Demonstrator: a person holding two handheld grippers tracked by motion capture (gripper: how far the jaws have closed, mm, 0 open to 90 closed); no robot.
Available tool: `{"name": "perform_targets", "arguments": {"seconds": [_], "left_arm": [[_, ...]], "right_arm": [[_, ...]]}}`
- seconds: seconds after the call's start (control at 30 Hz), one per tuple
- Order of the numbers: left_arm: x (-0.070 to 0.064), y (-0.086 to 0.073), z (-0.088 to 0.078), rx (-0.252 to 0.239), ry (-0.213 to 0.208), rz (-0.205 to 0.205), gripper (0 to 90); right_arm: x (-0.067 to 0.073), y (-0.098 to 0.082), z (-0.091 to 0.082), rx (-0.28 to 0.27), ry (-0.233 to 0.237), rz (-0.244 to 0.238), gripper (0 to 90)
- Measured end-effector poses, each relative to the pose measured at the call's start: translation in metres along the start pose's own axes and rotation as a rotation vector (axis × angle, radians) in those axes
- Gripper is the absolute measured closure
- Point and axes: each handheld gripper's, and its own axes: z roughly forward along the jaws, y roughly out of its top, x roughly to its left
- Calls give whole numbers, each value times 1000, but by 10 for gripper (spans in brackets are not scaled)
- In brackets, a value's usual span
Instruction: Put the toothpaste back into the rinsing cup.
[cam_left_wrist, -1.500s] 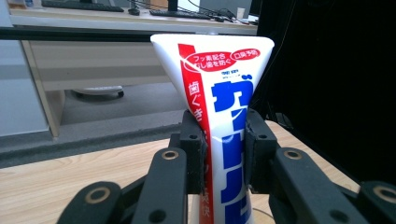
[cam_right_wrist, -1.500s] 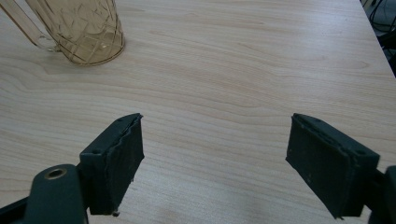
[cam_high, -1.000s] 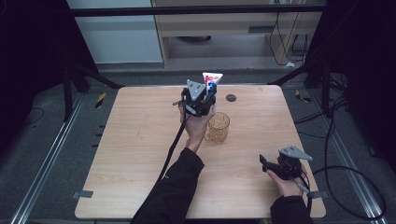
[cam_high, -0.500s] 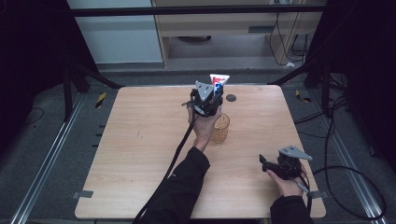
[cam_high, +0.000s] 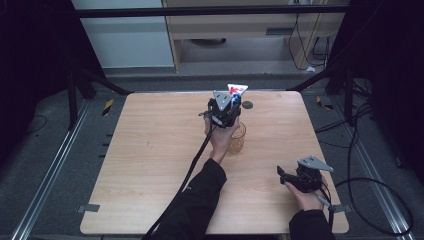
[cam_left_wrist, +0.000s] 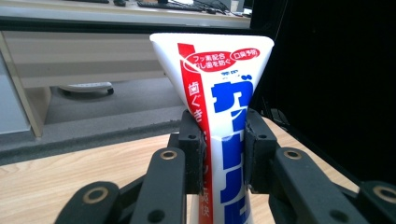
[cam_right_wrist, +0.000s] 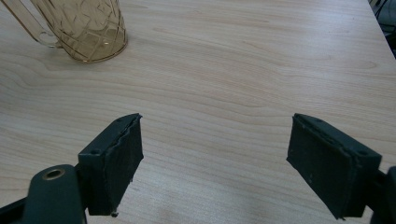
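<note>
item: tube, upright, long axis vertical, crimped end up. clamped at mid-body between the jaws of the left gripper, held just above the amber cup (cup directly below and slightly toward the person). right gripper rested well apart near the surface edge, jaws wide open and empty. left hand was nearer the cup.

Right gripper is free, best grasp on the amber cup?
Probably the wall of the amber cup, pinched across its width from the right gripper side. It stands upright on the table, its handle points away from that gripper, and the open jaws look wide enough. The left gripper above it holds the toothpaste tube, so avoid coming from the top.
</note>
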Motion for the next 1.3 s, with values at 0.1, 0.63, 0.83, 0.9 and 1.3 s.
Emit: {"name": "perform_targets", "arguments": {"seconds": [0.1, 0.63, 0.83, 0.9, 1.3], "left_arm": [[-1, -4, 2, 9, 1, 12, 720], [-4, -34, 5, 52, -5, 28, 715], [-6, -47, 4, 72, -6, 40, 712], [-6, -52, 4, 77, -6, 43, 711], [-1, -60, -2, 100, -5, 47, 704]], "right_arm": [[1, 0, 0, 1, 3, 0, 180], [1, 0, 1, -1, 4, -12, 180], [1, 0, 1, 1, 5, -12, 180], [1, 0, 1, 1, 5, -13, 180], [2, 0, 1, 2, 7, -8, 179]]}}
